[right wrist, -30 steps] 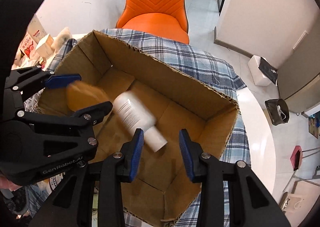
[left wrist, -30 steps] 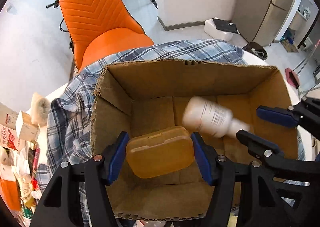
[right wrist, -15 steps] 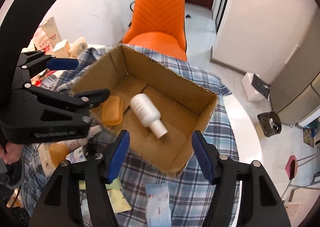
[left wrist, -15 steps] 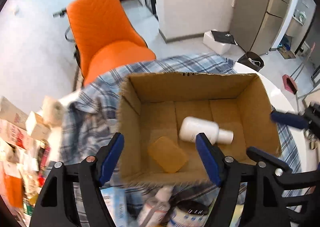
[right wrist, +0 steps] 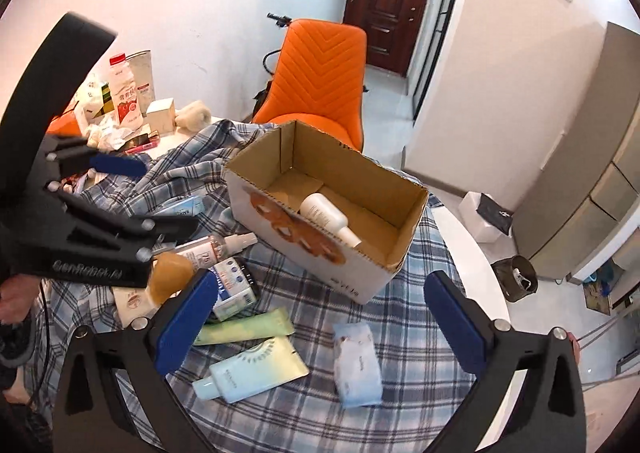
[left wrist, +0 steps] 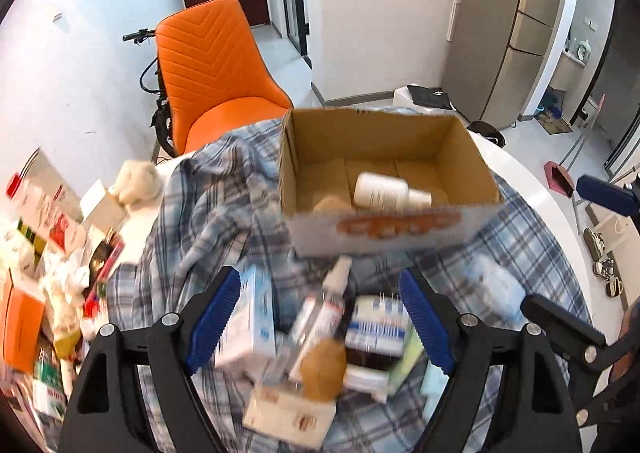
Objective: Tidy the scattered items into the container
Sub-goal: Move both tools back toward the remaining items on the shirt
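The open cardboard box [left wrist: 384, 141] [right wrist: 404, 249] stands on the plaid cloth and holds a white bottle [left wrist: 384, 191] [right wrist: 326, 215] and a tan soap-like block [left wrist: 330, 204]. My left gripper [left wrist: 320, 317] is open and empty above a pile of scattered items: a blue-white carton [left wrist: 250, 317], a spray bottle [left wrist: 328, 293] [right wrist: 216, 245], a medicine box [left wrist: 378, 327] [right wrist: 234, 287]. My right gripper [right wrist: 320, 321] is open and empty above a green tube [right wrist: 244, 329], a light blue tube [right wrist: 252, 375] and a tissue pack [right wrist: 358, 363].
An orange chair [left wrist: 212, 69] [right wrist: 320, 73] stands behind the round white table [right wrist: 476, 269]. Cartons, a milk bottle [right wrist: 125, 93] and clutter crowd the table's left side [left wrist: 40, 253]. A bin [right wrist: 516, 277] stands on the floor at right.
Both grippers have pulled back and up from the box, open and empty. The white bottle and tan block now lie inside the box. The scattered pile has come into view.
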### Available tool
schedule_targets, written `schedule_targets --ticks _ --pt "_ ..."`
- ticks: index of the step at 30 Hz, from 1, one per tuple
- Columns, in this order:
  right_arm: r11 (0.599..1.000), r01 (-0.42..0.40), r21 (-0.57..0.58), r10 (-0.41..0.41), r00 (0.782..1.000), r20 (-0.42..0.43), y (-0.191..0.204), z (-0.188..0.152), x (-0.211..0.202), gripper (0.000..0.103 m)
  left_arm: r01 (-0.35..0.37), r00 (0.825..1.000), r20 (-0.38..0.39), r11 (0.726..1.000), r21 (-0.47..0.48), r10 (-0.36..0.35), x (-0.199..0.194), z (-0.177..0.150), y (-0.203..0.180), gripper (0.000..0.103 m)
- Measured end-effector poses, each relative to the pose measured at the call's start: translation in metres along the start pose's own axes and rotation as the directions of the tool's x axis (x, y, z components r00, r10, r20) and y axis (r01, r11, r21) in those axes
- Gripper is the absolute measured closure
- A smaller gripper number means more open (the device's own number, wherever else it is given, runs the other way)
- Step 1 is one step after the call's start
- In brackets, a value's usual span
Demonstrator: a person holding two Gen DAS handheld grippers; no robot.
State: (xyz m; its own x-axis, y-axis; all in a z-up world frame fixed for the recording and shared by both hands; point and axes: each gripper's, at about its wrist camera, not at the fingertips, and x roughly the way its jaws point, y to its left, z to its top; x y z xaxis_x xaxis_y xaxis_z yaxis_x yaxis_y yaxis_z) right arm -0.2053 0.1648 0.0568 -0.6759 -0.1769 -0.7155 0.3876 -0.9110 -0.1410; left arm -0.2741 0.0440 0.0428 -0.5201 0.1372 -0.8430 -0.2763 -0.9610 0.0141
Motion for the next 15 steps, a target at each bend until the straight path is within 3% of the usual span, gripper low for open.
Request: schedule_targets --ticks 3,6,10,15 --pt "0.998 -0.022 0.056 0.018 0.997 0.071 0.003 -0.013 -0.009 0.000 0.016 1.000 -0.012 1.000 -0.009 -0.016 -0.007 -0.021 0.002 0.019" --pt "0.997 -0.069 0.030 0.065 0.990 0.127 0.009 -0.026 -0.012 0.000 -0.012 1.000 -0.017 1.000 0.001 0.012 -0.012 -0.040 0.002 0.019" --pt "0.998 -0.068 -0.009 0.068 0.995 0.067 0.018 -0.039 0.002 0.000 -0.044 0.998 -0.041 0.999 0.024 0.045 -0.007 -0.066 0.004 0.019" --pt "0.978 -0.198 0.058 0.199 0.980 -0.009 0.017 -0.055 0.024 0.000 -0.055 0.993 -0.100 0.998 0.008 0.056 0.010 -0.091 0.012 0.019"
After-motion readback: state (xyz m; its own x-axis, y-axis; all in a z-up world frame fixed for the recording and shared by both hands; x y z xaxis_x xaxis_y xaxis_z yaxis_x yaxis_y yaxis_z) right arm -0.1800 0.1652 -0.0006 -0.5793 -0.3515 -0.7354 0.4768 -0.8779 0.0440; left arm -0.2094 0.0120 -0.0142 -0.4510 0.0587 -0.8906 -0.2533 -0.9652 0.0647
